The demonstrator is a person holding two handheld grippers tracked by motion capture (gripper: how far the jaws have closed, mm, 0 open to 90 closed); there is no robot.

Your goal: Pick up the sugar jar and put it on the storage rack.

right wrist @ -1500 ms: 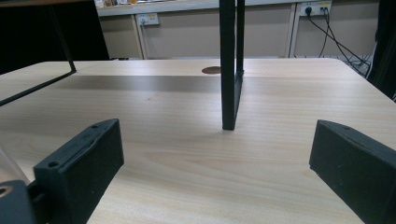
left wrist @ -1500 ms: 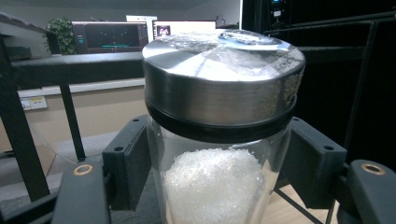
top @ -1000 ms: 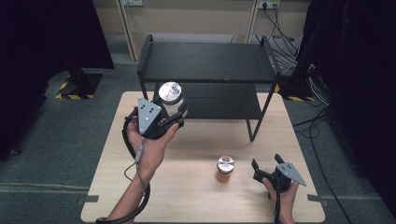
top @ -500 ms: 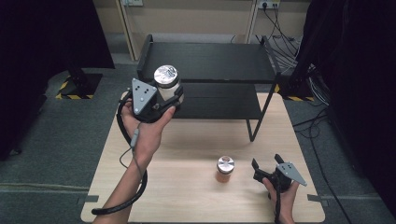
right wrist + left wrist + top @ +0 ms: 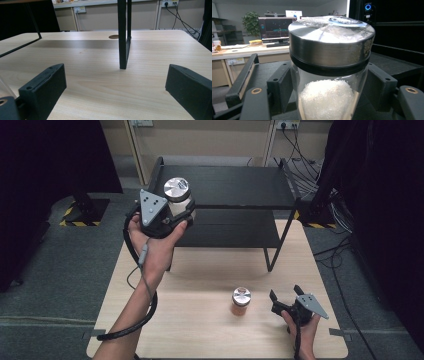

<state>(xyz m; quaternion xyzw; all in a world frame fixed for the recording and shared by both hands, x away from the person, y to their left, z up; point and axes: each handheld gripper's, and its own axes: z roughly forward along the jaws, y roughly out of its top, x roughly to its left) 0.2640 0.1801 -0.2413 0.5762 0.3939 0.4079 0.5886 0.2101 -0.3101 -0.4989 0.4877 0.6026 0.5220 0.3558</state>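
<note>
A glass jar (image 5: 177, 196) with a silver metal lid and white crystals inside is held up in the air, level with the front left corner of the black shelf's top. My left gripper (image 5: 178, 214) is shut on it, gripping the glass below the lid. In the left gripper view the jar (image 5: 329, 75) stands upright between the two pads, with the left gripper (image 5: 329, 87) around it. My right gripper (image 5: 284, 299) rests low at the table's front right, open with nothing in it. In its own view the right gripper (image 5: 115, 85) faces a shelf leg (image 5: 124, 35).
A black two-tier shelf (image 5: 235, 185) stands on the far half of the wooden table (image 5: 200, 330). A small jar (image 5: 241, 301) with a silver lid and orange contents stands on the table just left of the right gripper. Cables lie on the floor at the back right.
The left hand has lifted the jar higher and carried it toward the shelf's top front left corner. The right gripper and the small jar have stayed put.
</note>
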